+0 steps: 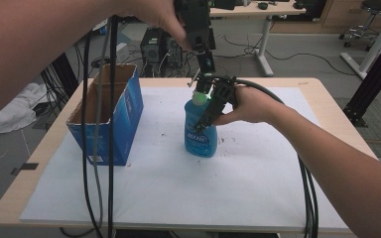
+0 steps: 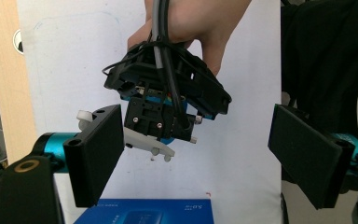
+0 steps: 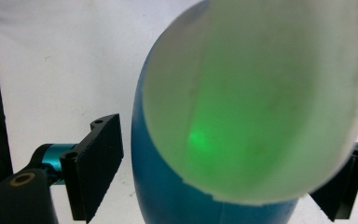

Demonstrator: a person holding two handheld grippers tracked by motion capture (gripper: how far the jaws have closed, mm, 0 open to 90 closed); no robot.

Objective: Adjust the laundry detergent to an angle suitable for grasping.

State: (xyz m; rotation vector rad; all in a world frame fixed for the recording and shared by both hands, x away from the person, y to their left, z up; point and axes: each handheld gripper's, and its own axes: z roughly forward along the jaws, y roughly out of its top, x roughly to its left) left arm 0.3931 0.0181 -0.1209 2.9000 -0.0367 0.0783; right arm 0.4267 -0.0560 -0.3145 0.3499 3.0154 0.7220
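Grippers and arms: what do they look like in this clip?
Both forearms are bare, no sleeves. The left gripper has flat black rectangular jaws on teal metal mounts with a brass-ringed black link. The right gripper is a black boxy frame trailing thick black cables.

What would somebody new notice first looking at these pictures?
Probably the blue plastic bottle with a pale cap lit green, upright mid-table on the white sheet. The right gripper comes down over its top, with a gap still visible between its left jaw and the bottle in the right gripper view. To the left stands an open blue cardboard box, and the left gripper hangs above with jaws wide.
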